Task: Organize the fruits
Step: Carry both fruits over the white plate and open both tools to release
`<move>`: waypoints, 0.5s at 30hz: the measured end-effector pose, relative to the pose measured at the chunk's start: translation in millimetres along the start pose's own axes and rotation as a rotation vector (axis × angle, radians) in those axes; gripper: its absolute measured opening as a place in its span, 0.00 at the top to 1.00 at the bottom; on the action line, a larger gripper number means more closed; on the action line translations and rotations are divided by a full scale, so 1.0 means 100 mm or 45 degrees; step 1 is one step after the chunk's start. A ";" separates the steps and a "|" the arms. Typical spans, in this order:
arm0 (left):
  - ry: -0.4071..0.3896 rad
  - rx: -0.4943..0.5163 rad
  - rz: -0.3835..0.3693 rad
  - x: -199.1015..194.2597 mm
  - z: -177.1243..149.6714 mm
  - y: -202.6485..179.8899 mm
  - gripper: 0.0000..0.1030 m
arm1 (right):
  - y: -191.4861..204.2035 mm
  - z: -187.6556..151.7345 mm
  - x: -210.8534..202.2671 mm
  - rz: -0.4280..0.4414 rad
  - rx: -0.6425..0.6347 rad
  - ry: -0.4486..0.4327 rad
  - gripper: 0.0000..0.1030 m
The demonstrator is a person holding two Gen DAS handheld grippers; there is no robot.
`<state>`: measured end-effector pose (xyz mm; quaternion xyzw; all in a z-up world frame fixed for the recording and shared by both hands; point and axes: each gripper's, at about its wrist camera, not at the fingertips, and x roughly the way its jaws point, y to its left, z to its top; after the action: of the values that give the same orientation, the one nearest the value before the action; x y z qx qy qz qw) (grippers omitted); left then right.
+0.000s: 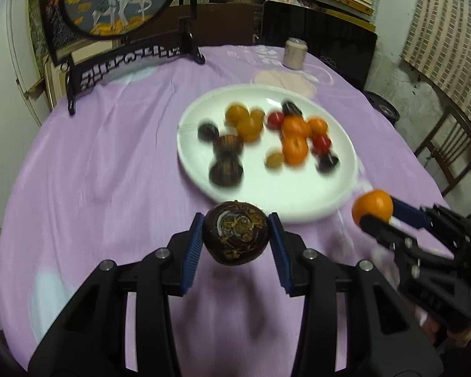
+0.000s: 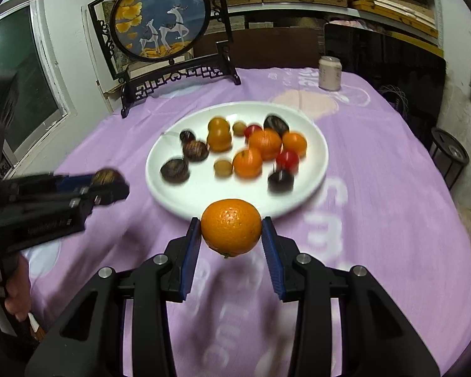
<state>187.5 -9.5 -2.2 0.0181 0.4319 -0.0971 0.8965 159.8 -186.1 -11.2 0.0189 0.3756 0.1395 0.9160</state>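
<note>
Clamping a dark fruit (image 1: 236,235), left claw (image 1: 236,235); right claw (image 2: 231,227) grips an orange (image 2: 231,227).

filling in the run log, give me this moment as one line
left hand-held gripper: shut on dark brown fruit | right hand-held gripper: shut on orange | both held above purple cloth, near white plate of fruit

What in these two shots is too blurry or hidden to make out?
- Small fruits on the white plate: motion-blurred in both views, kinds and exact count unclear.
- Jar: label too small to read.
- Underside of the orange in the right hand-held gripper and of the dark fruit in the left hand-held gripper: faces away.
</note>
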 end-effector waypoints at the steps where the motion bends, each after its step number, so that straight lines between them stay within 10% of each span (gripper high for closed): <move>1: 0.008 -0.008 0.008 0.09 0.17 0.01 0.59 | -0.02 0.11 0.07 -0.002 -0.003 0.002 0.61; 6: 0.036 -0.032 0.015 0.61 0.81 -0.01 0.59 | -0.07 0.51 0.53 -0.004 -0.043 0.056 0.62; 15: 0.111 -0.064 -0.058 1.06 0.95 -0.04 0.59 | -0.23 0.58 0.86 -0.106 -0.075 0.084 0.61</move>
<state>324.1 -41.6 -25.3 -0.0101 0.4731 -0.1058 0.8746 263.9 -181.0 -31.1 -0.0283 0.4020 0.1127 0.9083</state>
